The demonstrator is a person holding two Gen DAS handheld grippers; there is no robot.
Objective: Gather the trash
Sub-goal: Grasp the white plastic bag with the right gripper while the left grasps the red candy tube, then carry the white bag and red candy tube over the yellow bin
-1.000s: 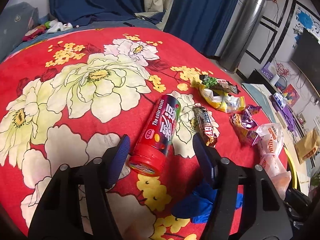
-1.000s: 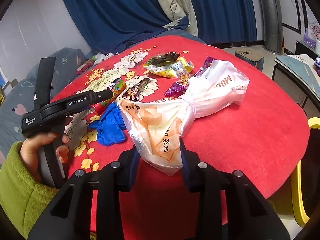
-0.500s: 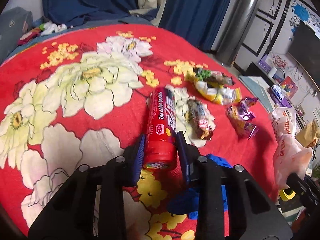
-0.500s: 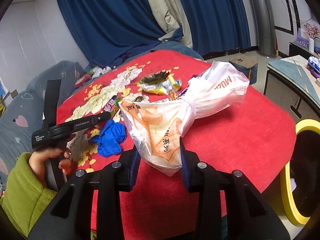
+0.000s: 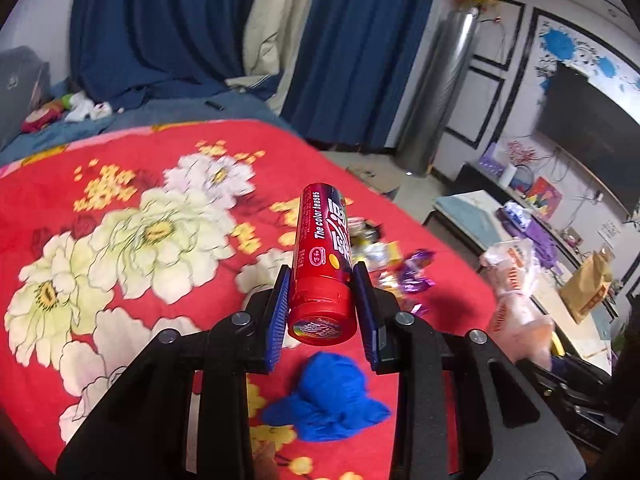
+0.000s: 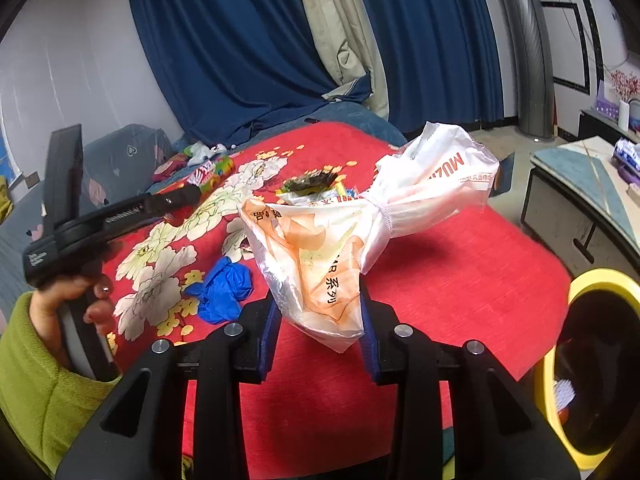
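Note:
My left gripper (image 5: 323, 300) is shut on a red candy tube (image 5: 323, 256) and holds it lifted above the red flowered table (image 5: 120, 184). My right gripper (image 6: 318, 320) is shut on a white and orange plastic bag (image 6: 340, 240), held above the table (image 6: 460, 272). The left gripper and the tube tip (image 6: 216, 168) also show in the right wrist view. A crumpled blue glove (image 5: 324, 400) lies on the cloth below the tube; it also shows in the right wrist view (image 6: 224, 288). Snack wrappers (image 5: 404, 276) lie beyond.
A yellow-rimmed bin (image 6: 596, 368) stands at the table's right edge. More wrappers (image 6: 312, 184) lie behind the bag. A low cabinet (image 6: 580, 196) stands to the right. Blue curtains (image 5: 160, 28) hang behind. The held bag also shows in the left wrist view (image 5: 516, 292).
My left gripper closed on the candy tube and lifted it off the table. My right gripper raised the bag and drew back toward the yellow bin.

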